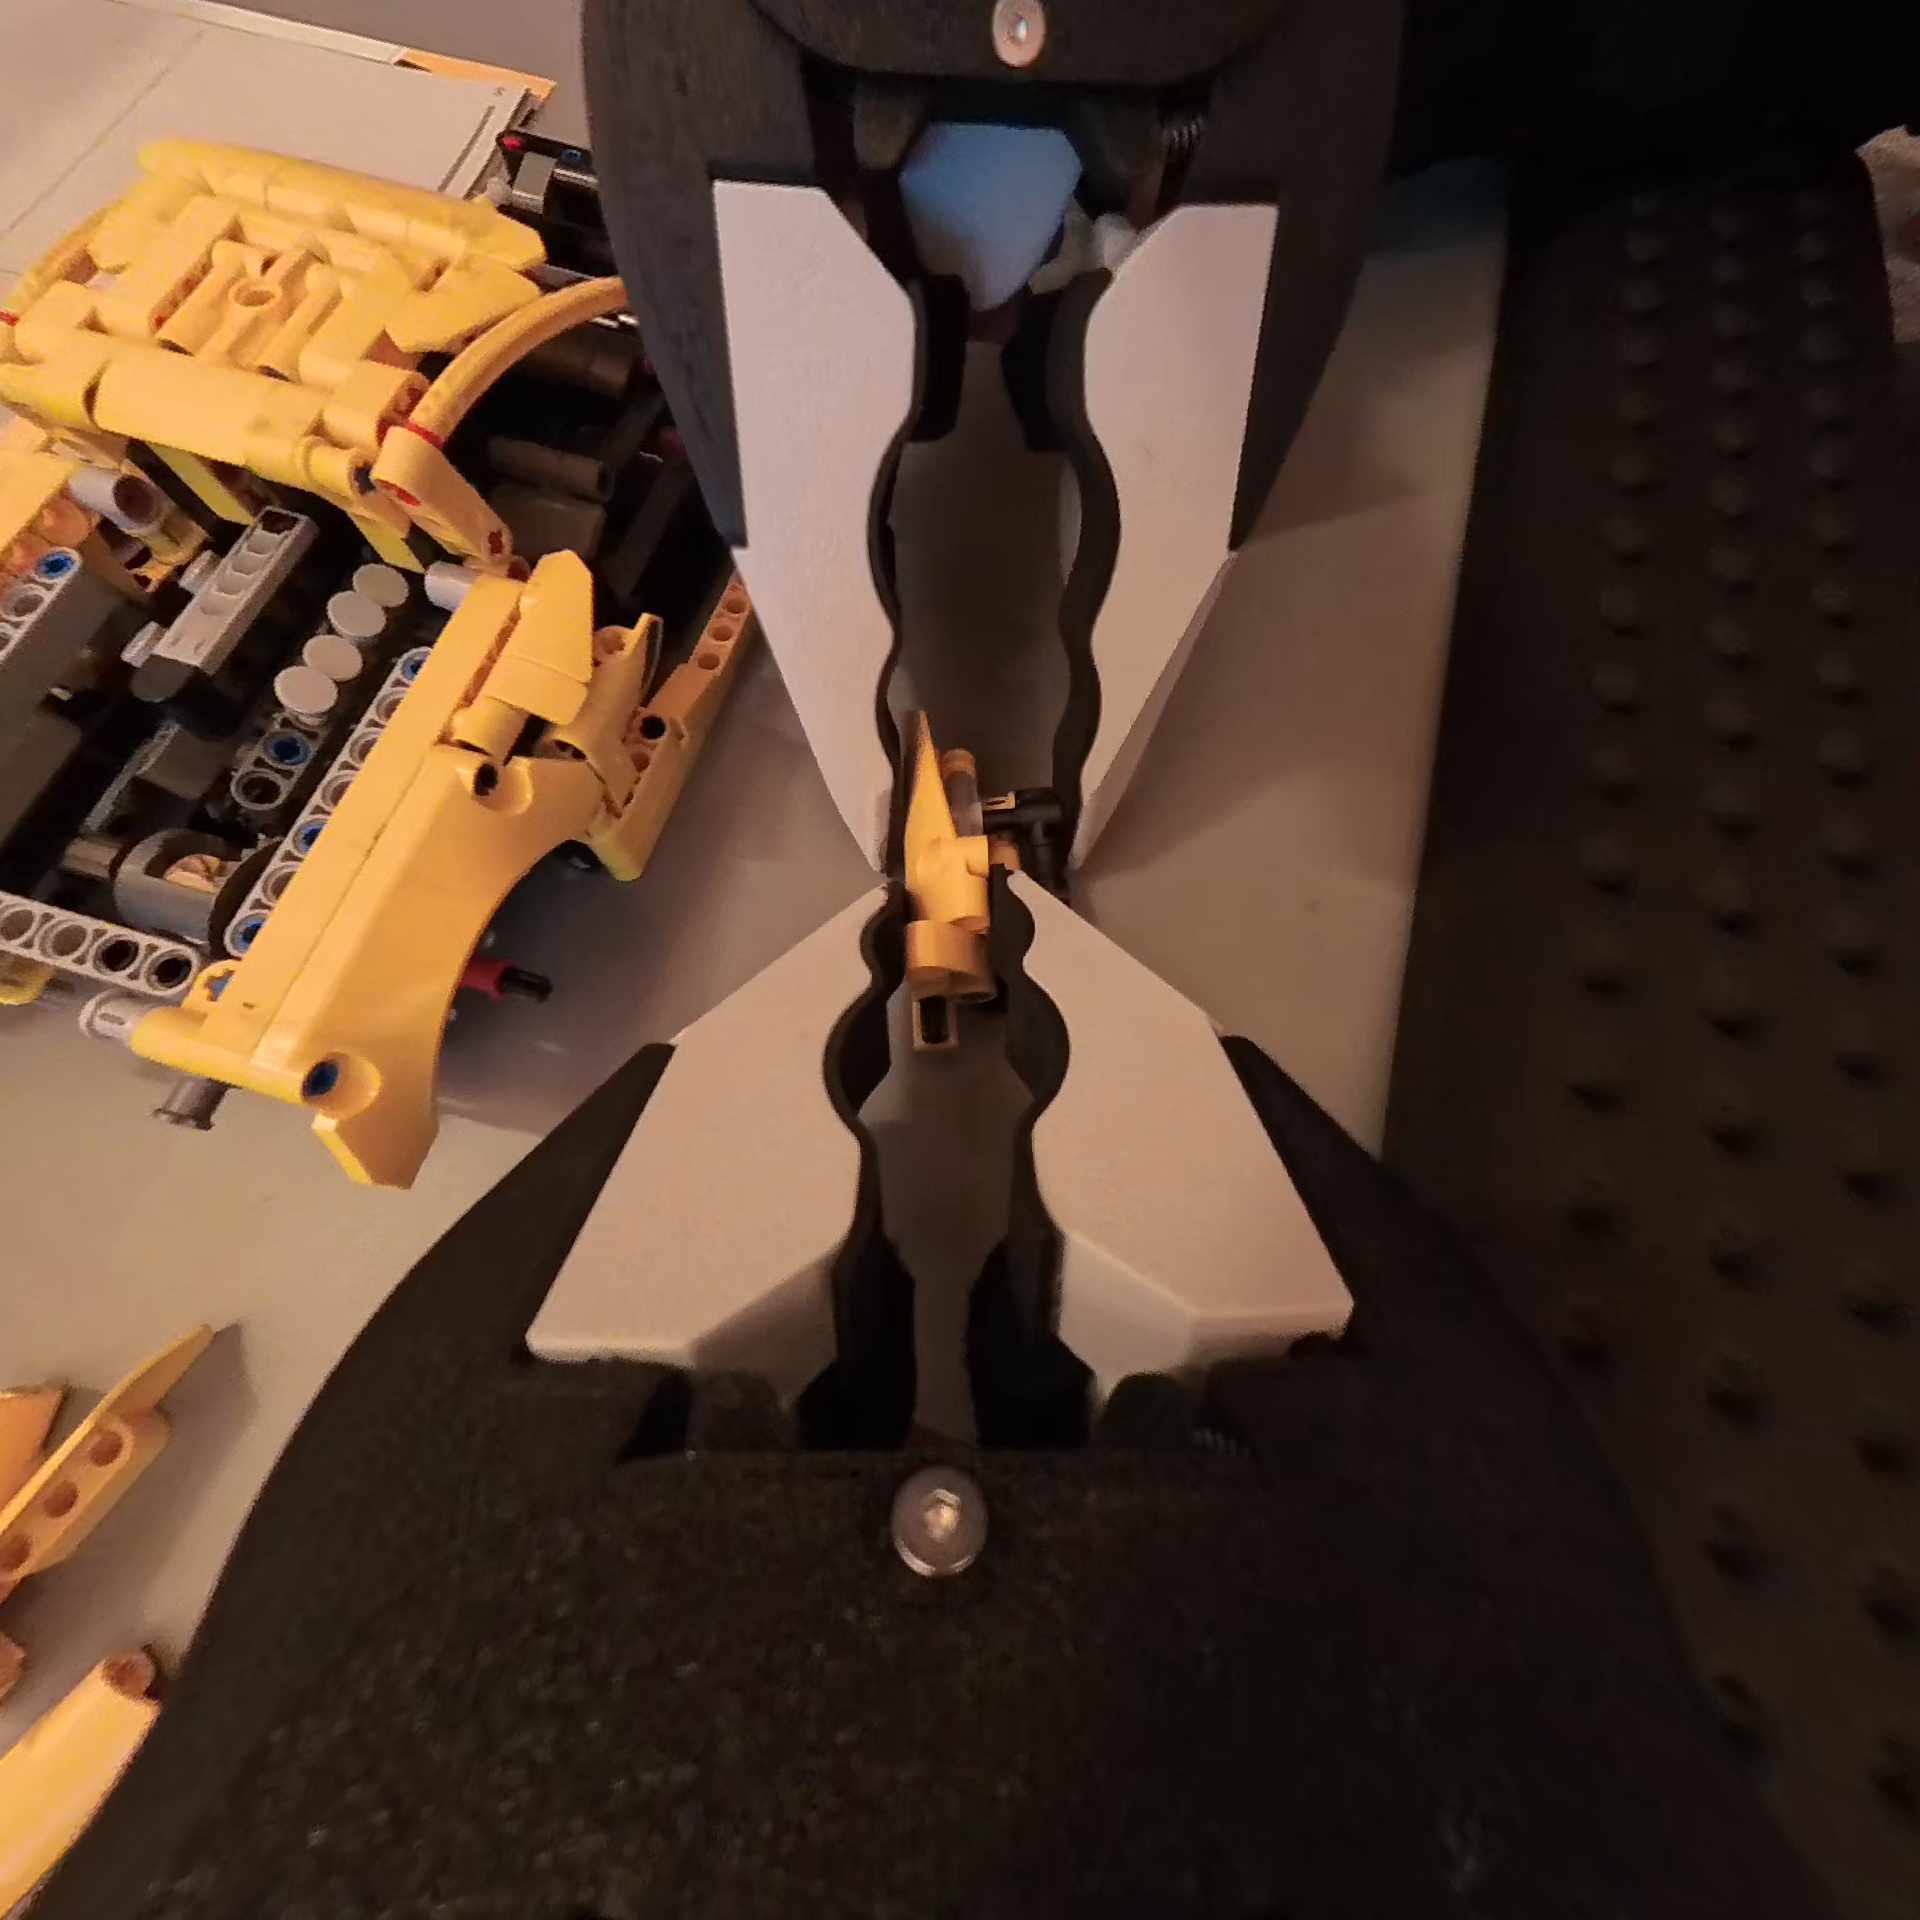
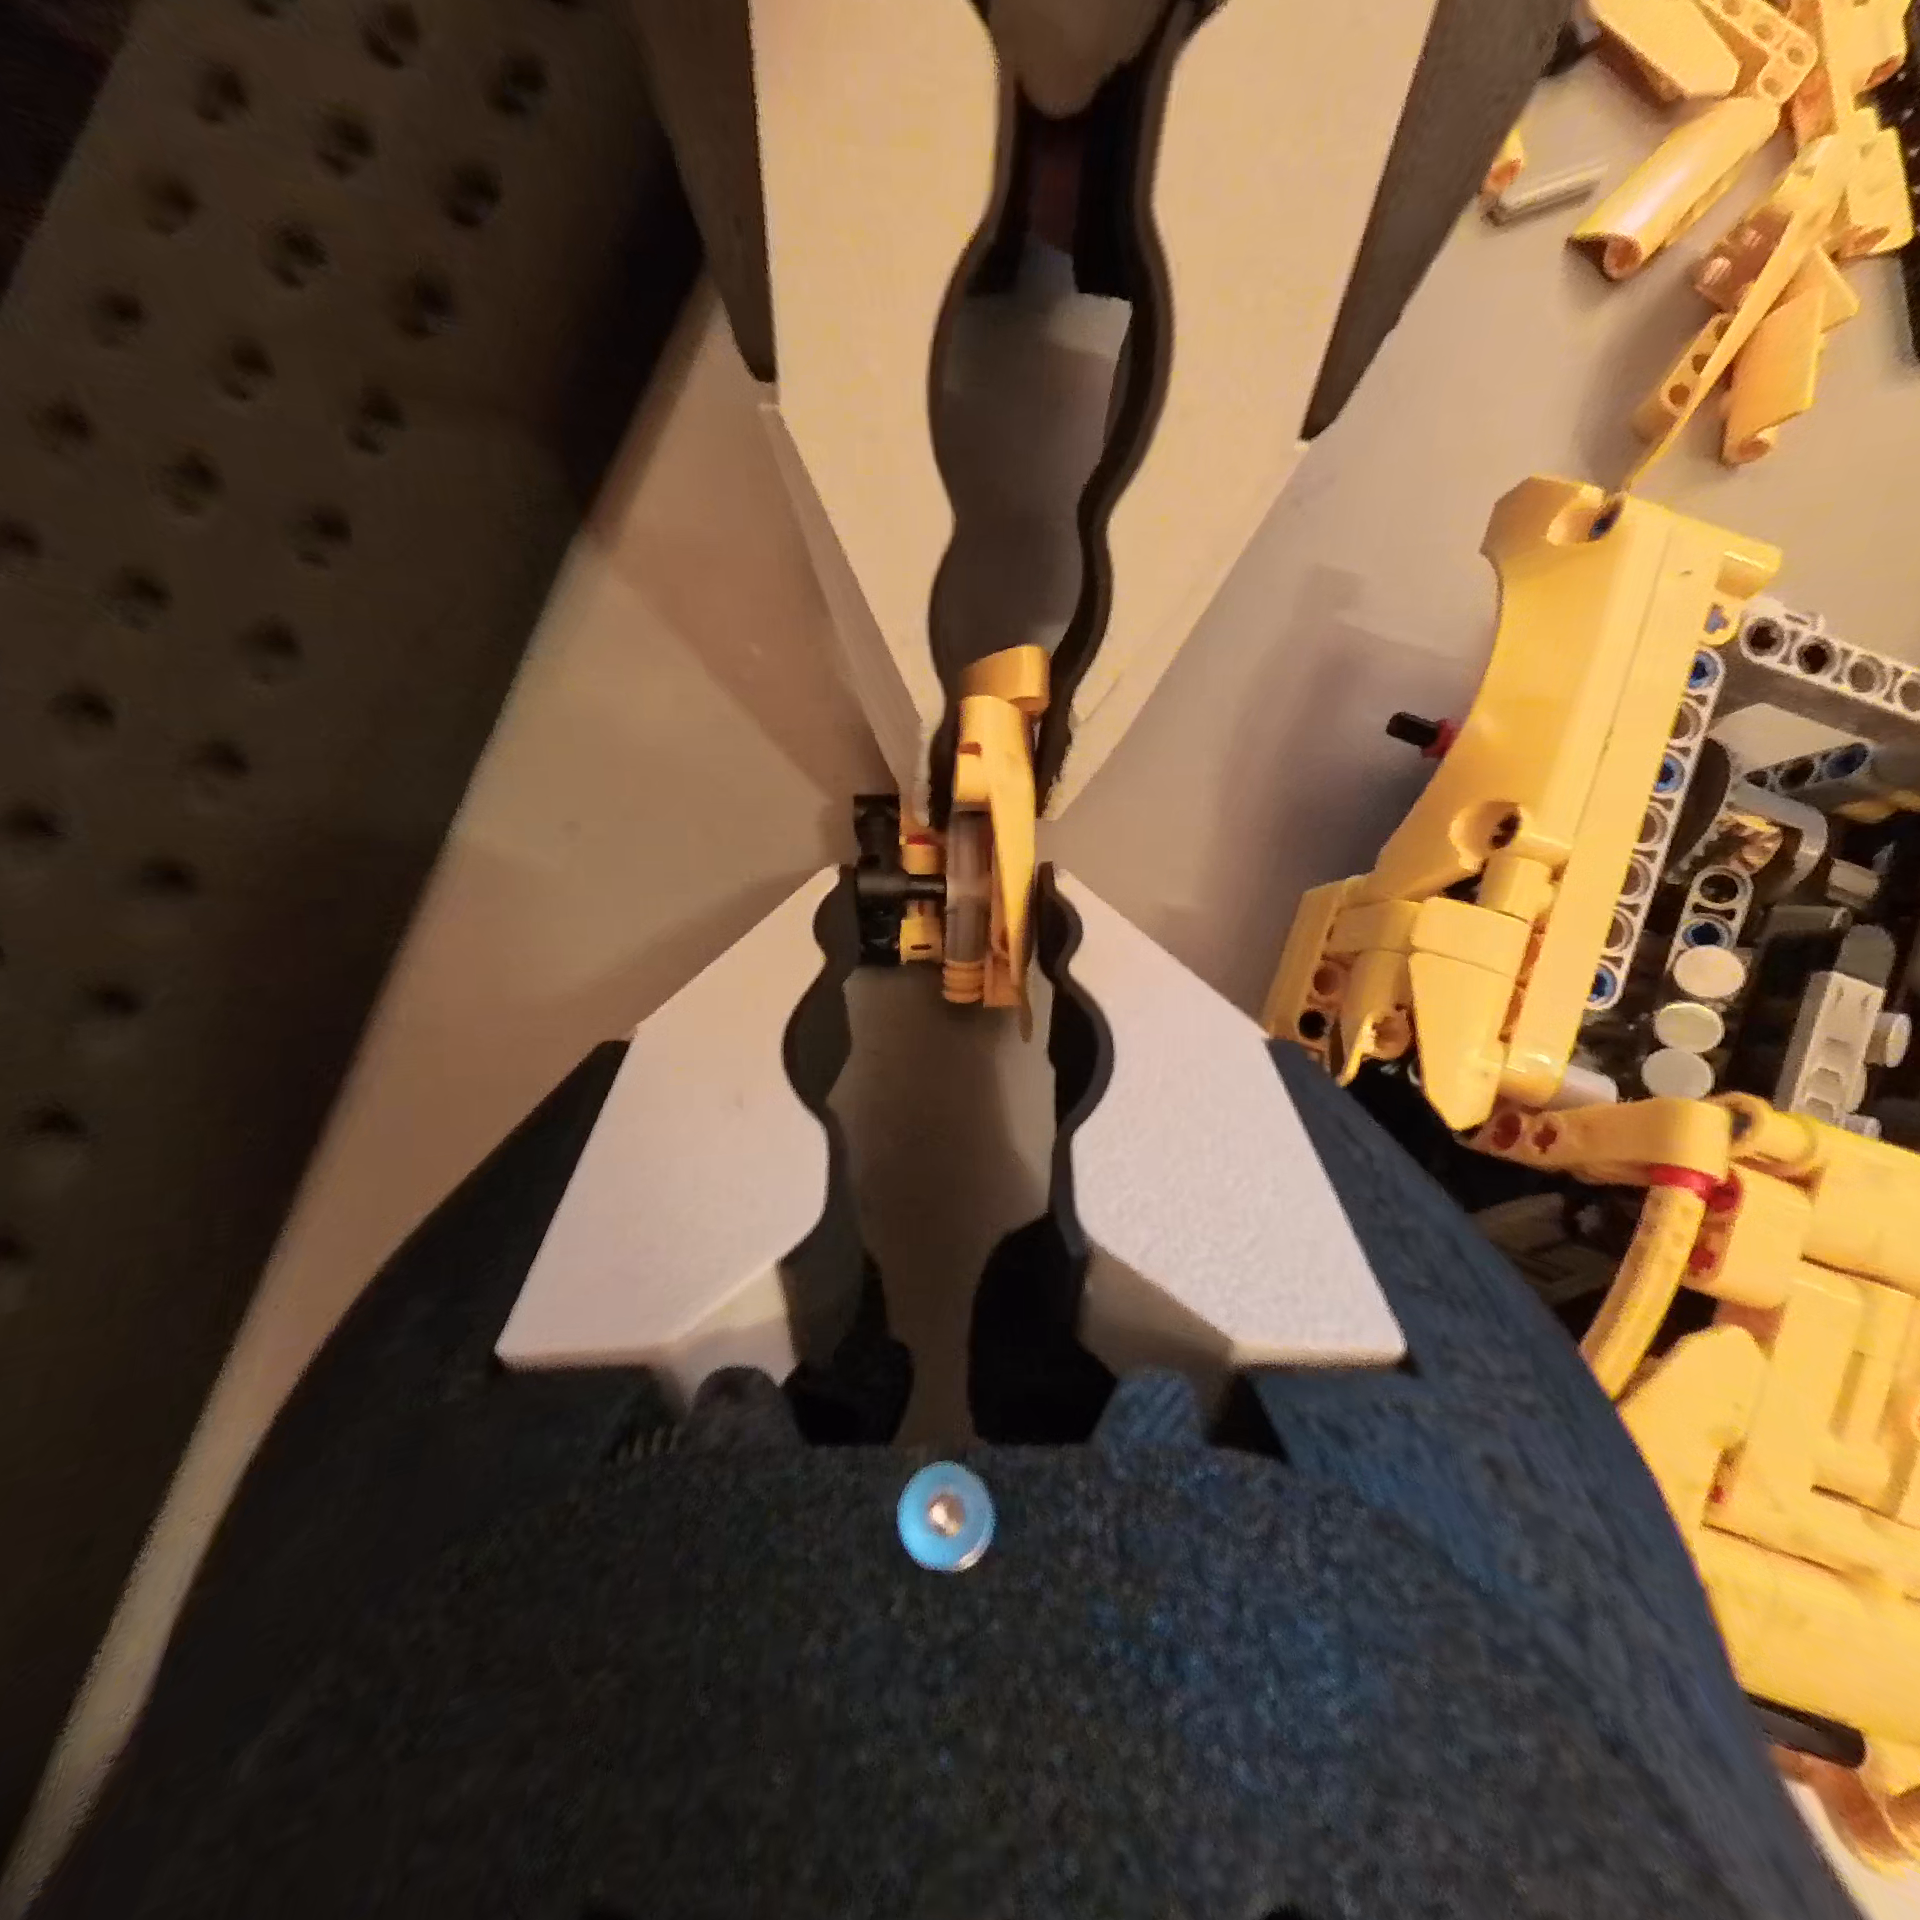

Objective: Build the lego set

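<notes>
The left gripper (image 1: 940, 935) and right gripper (image 2: 951, 894) both pinch one small yellow piece (image 1: 945, 883), while the yellow car (image 1: 343, 665) looks mostly built, loose parts (image 2: 1714, 177) waiting.

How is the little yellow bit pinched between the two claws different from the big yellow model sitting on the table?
The small yellow assembly is only a few joined pieces; the big yellow car model is many pieces with grey beams and blue pins showing.
The small assembly is held off the table, between the left gripper and right gripper; the model rests on the table, untouched.
Both are mostly yellow.
</notes>
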Action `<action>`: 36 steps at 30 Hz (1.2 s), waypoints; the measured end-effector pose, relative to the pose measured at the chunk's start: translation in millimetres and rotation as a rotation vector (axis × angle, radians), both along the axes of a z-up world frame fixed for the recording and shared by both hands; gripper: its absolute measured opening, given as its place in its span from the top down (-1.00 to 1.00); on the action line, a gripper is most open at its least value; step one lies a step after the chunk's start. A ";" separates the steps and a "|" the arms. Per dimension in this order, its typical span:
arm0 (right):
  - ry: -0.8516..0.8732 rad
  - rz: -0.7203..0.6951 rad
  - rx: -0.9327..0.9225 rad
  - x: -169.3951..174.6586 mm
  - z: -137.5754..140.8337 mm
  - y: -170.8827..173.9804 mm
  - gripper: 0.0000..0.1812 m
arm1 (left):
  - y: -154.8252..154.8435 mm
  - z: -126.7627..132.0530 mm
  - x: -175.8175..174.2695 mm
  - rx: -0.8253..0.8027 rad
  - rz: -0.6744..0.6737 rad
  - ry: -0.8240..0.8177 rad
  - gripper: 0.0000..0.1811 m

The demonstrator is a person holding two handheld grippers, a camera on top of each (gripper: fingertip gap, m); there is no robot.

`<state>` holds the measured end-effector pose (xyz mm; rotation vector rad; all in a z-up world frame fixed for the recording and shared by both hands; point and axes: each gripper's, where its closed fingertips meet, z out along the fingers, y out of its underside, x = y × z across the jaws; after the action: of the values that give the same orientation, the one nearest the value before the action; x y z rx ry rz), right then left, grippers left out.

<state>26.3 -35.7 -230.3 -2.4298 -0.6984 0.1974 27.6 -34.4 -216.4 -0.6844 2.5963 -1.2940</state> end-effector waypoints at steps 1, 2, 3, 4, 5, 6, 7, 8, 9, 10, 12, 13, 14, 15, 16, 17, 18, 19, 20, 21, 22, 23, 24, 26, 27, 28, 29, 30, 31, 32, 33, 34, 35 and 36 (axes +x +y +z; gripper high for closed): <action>-0.012 0.007 0.011 -0.7 0.4 0.7 0.65 | 0.2 0.1 0.0 0.000 -0.001 0.001 0.83; -0.021 0.010 0.020 -0.7 0.7 1.3 0.65 | 0.6 0.1 0.0 -0.001 0.000 0.004 0.83; -0.031 0.013 0.024 -0.5 0.6 1.7 0.65 | 1.0 0.1 0.1 -0.001 0.002 0.007 0.84; -0.040 0.017 0.030 -0.1 0.4 2.1 0.65 | 1.1 0.1 0.1 -0.003 0.005 0.012 0.84; -0.046 0.024 0.036 -0.2 0.3 1.9 0.65 | 1.1 0.1 -0.1 -0.004 0.006 0.016 0.84; -0.051 0.028 0.039 -0.4 0.2 2.0 0.65 | 1.1 0.1 -0.5 -0.004 0.004 0.018 0.84; -0.054 0.032 0.044 -0.9 0.0 1.9 0.65 | 0.7 0.0 -1.5 -0.004 -0.002 0.019 0.84; -0.043 0.037 0.044 -2.6 -0.3 1.1 0.65 | 0.0 0.0 -3.1 -0.008 -0.009 0.025 0.84; -0.024 0.039 0.039 -4.1 -0.5 0.2 0.65 | -0.6 0.0 -4.1 -0.013 -0.012 0.034 0.84; -0.014 0.041 0.039 -4.5 -0.5 -0.4 0.66 | -0.9 0.2 -4.2 -0.021 -0.011 0.041 0.84; 0.003 0.037 0.034 -4.3 -0.3 -1.1 0.65 | -1.3 1.3 -3.9 -0.036 -0.004 0.050 0.84; 0.008 0.037 0.036 -3.9 -0.1 -1.0 0.66 | -1.8 2.5 -4.8 -0.045 -0.008 0.048 0.82; 0.003 0.032 0.049 -2.0 0.1 0.2 0.66 | -2.5 4.5 -6.3 -0.058 -0.013 0.041 0.72; 0.005 0.023 0.057 -0.3 0.4 0.9 0.66 | -2.4 5.8 -6.6 -0.065 -0.011 0.032 0.65; 0.011 0.012 0.055 1.3 0.3 1.0 0.66 | -2.2 5.8 -7.0 -0.062 -0.009 0.020 0.58; 0.012 -0.002 0.054 3.6 0.2 1.2 0.66 | -2.3 5.1 -6.1 -0.053 -0.003 0.002 0.51; 0.019 -0.010 0.049 4.1 0.1 0.8 0.66 | -2.6 3.7 -3.8 -0.035 0.009 -0.022 0.49; 0.024 -0.023 0.042 5.0 0.1 0.8 0.66 | -2.7 1.5 -0.8 -0.008 0.024 -0.047 0.50; 0.034 -0.038 0.031 5.7 0.0 0.8 0.66 | -2.8 -1.5 1.9 0.022 0.036 -0.070 0.50; 0.047 -0.049 0.022 5.5 0.0 1.0 0.66 | -2.7 -5.4 3.8 0.058 0.043 -0.092 0.51; 0.060 -0.056 0.018 4.7 0.0 1.6 0.66 | -2.6 -8.7 5.0 0.095 0.047 -0.113 0.52; 0.068 -0.063 0.015 4.1 -0.1 1.9 0.66 | -2.8 -9.8 5.5 0.114 0.047 -0.133 0.53; 0.066 -0.065 0.015 4.1 0.0 1.7 0.66 | -3.1 -9.3 5.4 0.112 0.047 -0.137 0.54; 0.046 -0.062 0.021 3.3 0.2 1.5 0.66 | -3.4 -9.5 3.3 0.095 0.040 -0.103 0.55; 0.039 -0.055 0.023 2.1 0.6 1.5 0.66 | -4.2 -9.5 1.1 0.087 0.028 -0.085 0.57; 0.025 -0.046 0.030 0.9 0.8 1.6 0.65 | -5.1 -9.8 -0.6 0.083 0.017 -0.071 0.60; 0.005 -0.034 0.036 0.6 0.8 1.4 0.65 | -5.8 -10.2 -1.4 0.083 0.011 -0.066 0.62; -0.014 -0.029 0.043 0.7 0.8 1.4 0.65 | -6.2 -10.3 -1.5 0.087 0.006 -0.067 0.62; -0.026 -0.026 0.045 0.9 0.8 1.2 0.65 | -6.5 -10.5 -1.4 0.092 0.004 -0.072 0.63; -0.033 -0.029 0.047 1.6 0.7 1.3 0.65 | -6.6 -10.7 -0.9 0.094 0.003 -0.077 0.63; -0.029 -0.032 0.046 1.7 0.6 1.0 0.65 | -6.8 -10.6 -0.7 0.090 0.003 -0.072 0.63; -0.022 -0.038 0.040 1.7 0.4 0.7 0.65 | -6.9 -10.8 -0.4 0.083 0.005 -0.059 0.62; -0.022 -0.041 0.041 1.9 0.0 0.4 0.65 | -7.1 -11.0 -0.3 0.078 0.006 -0.048 0.62; -0.022 -0.041 0.044 1.8 -0.1 0.1 0.66 | -7.6 -11.0 -0.7 0.077 0.001 -0.047 0.62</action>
<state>28.1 -35.5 -230.5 -2.4050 -0.6553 0.1384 26.9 -41.9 -227.3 -0.6345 2.5929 -1.1888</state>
